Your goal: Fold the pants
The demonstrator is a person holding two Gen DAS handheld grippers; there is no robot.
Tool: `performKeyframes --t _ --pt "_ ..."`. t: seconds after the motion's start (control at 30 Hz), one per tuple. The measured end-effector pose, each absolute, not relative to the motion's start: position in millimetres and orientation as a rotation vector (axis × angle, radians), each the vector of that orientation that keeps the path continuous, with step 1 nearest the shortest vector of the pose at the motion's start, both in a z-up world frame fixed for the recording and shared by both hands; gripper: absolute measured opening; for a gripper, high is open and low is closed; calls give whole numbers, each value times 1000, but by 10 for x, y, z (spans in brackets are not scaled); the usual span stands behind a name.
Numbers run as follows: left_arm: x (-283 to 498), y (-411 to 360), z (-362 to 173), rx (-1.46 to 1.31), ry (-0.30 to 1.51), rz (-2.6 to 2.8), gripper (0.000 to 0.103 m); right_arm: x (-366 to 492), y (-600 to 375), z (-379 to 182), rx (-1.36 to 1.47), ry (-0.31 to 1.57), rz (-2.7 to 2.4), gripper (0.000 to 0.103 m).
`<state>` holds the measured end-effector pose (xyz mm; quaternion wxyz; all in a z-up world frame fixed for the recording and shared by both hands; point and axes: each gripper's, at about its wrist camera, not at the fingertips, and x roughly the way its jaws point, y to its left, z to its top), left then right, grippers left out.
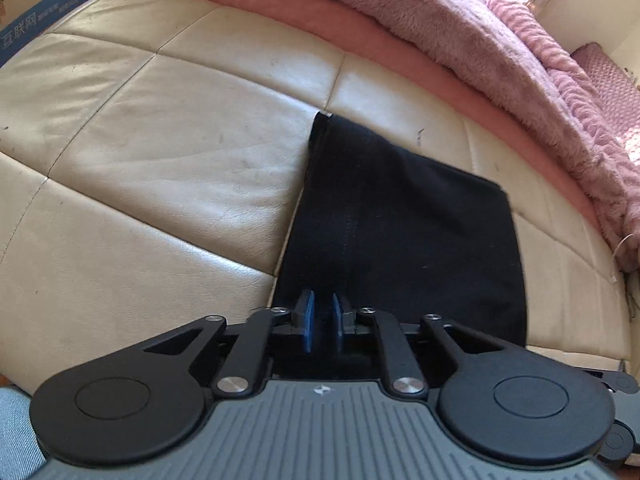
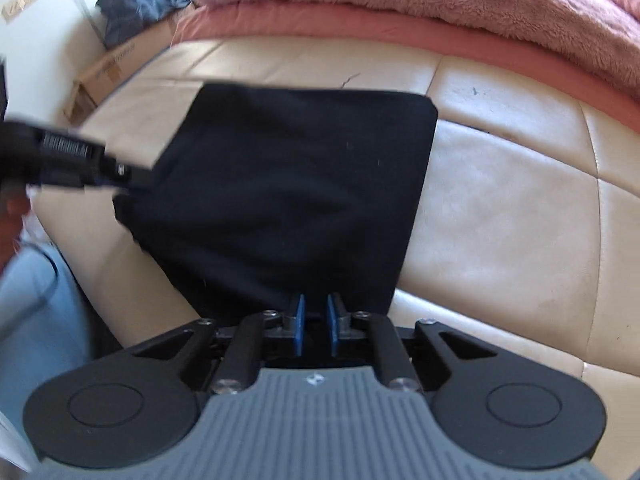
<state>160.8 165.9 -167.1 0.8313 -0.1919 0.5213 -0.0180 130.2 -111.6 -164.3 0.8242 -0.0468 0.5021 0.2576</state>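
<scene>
Pants [image 2: 288, 184] lie on the cream leather couch seat [image 1: 160, 152], already folded down to a compact dark rectangle, so you're well into the job. From your right wrist view the far edge looks straight and its right corner neat; the near left corner is pulled out of line, bunched where your left gripper [image 2: 132, 180] reaches in from the side. Looks like that corner is being tugged or tidied, though the blur hides whether the fabric is really pinched there.

Your left gripper's [image 1: 323, 320] own view shows its blue pads [image 1: 307, 316] drawn in to a narrow gap, hovering over the near edge of the cloth. I can't tell if any fabric sits between them.

Your right gripper [image 2: 315, 320] has its pads [image 2: 298, 316] close too, with a slim gap, poised above the near hem. No cloth is visibly clamped; it reads as closed on nothing.

Behind the seat a pink fleece blanket [image 1: 460, 28] is heaped along the back, well clear of the work.

What's left, by my reckoning: square up that stray left corner, perhaps one last fold or a smoothing pass, then let go.
</scene>
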Motion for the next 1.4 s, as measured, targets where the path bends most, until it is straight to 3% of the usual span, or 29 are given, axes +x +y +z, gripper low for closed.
performKeyframes --t 0.2,0.23,0.27,0.33,0.37,0.4,0.43,0.6,1.1,1.23,1.3,1.4 --pt "1595 1675 -1589 -382 1080 0 15 1377 -1177 -1634 -48 1075 549 3" --pt "1575 1698 -1540 -390 1052 -5 21 1389 -1232 -1590 -21 1076 553 3" --pt "1557 1729 -1487 -403 1019 -15 33 1402 -1288 -1541 16 1068 558 6" --pt "1559 1807 -1446 -437 964 -28 55 1442 -1407 -1448 84 1034 559 18" --pt "1585 1850 -1444 -463 943 -34 61 1488 -1475 -1438 123 1019 555 30" --pt "1617 1887 -1458 -487 925 -46 62 1545 -1547 -1448 167 1012 539 41" --pt "1656 1920 -1489 -507 918 -65 65 1606 -1625 -1472 211 1013 517 45" --pt "1902 2079 -1720 -624 954 -126 71 1845 -1952 -1681 441 1044 438 49" --pt "2176 2020 -1959 -601 982 -180 71 2308 -1908 -2027 634 1088 481 47" --pt "2218 2012 -1971 -602 975 -200 61 2424 -1844 -2067 625 1093 487 44" --pt "2233 2011 -1982 -608 975 -215 49 2445 -1858 -2092 630 1097 484 37" --pt "2249 1979 -1969 -594 966 -213 41 2465 -1882 -2115 644 1099 494 25"
